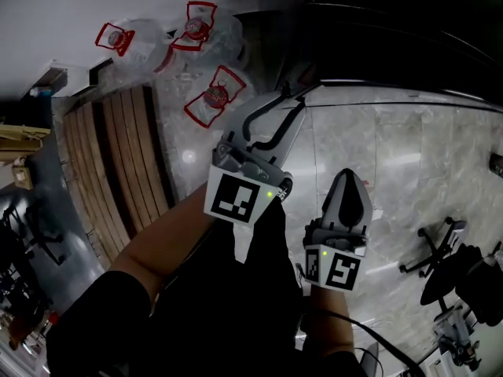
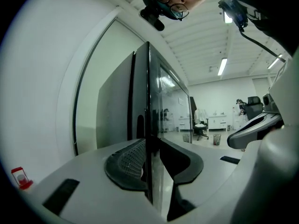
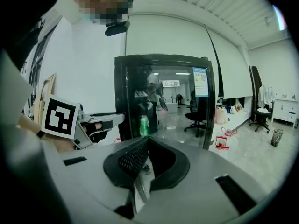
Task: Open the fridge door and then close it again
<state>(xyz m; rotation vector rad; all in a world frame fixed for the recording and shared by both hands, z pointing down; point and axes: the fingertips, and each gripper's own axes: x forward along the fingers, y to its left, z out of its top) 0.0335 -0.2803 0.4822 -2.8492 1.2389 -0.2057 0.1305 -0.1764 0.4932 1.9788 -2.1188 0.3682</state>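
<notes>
Water jugs with red handles (image 1: 208,93), wooden slats (image 1: 118,163), office chair (image 1: 437,248)

Both forearms are extended; the left claw (image 1: 287,100) is clamped on the door edge (image 2: 147,101), the right claw (image 1: 348,171) is closed empty
</notes>
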